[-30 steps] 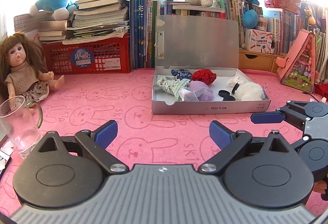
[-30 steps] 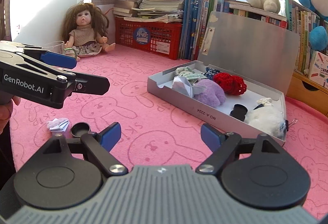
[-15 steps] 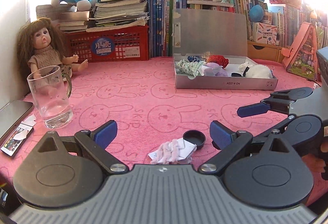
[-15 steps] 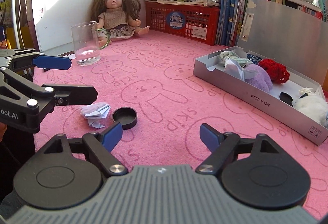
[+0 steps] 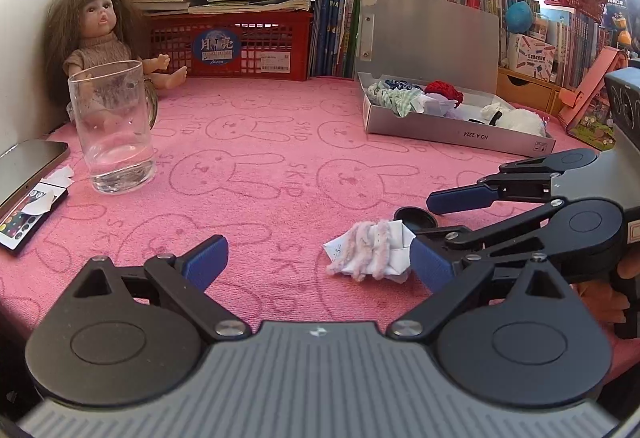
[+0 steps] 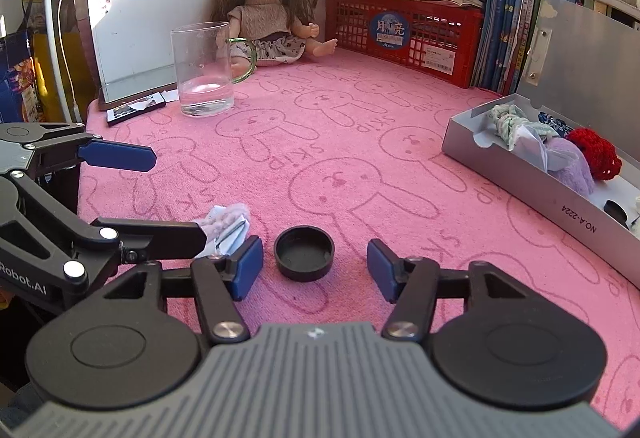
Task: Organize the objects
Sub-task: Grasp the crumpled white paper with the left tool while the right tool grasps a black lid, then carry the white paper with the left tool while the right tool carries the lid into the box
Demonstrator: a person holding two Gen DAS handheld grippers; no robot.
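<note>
Across the pink rabbit-print cloth (image 5: 256, 141) covering the table, things run from big to small. At the back stand a red crate (image 5: 240, 41) under stacked books and a doll (image 6: 266, 17) sitting against the wall. Further right lies the grey box (image 5: 452, 125) with its lid up, already holding a red knitted piece (image 6: 594, 151), a pale purple one, a checked green cloth, something white and fluffy and what may be a small black cap, though that last is too small to be sure of. A glass mug (image 5: 114, 125) stands near the doll, well apart from the box.

Two small items are left out on the cloth near the front edge: a bundle of folded paper and pink fuzzy cord (image 5: 372, 250) and, just beside it, a black round cap (image 6: 304, 252) lying open side up.

The right tool (image 6: 315, 264) has its jaws spread, one on each side of the cap, not touching it. The left tool (image 5: 316, 262) is likewise spread wide and empty, with the bundle between its fingers nearer the right one.

Judging by the filled box, most of the sorting looks done; the cap and the bundle likely remain to be carried over. Whether the mug belongs in the tidy-up is unclear.
</note>
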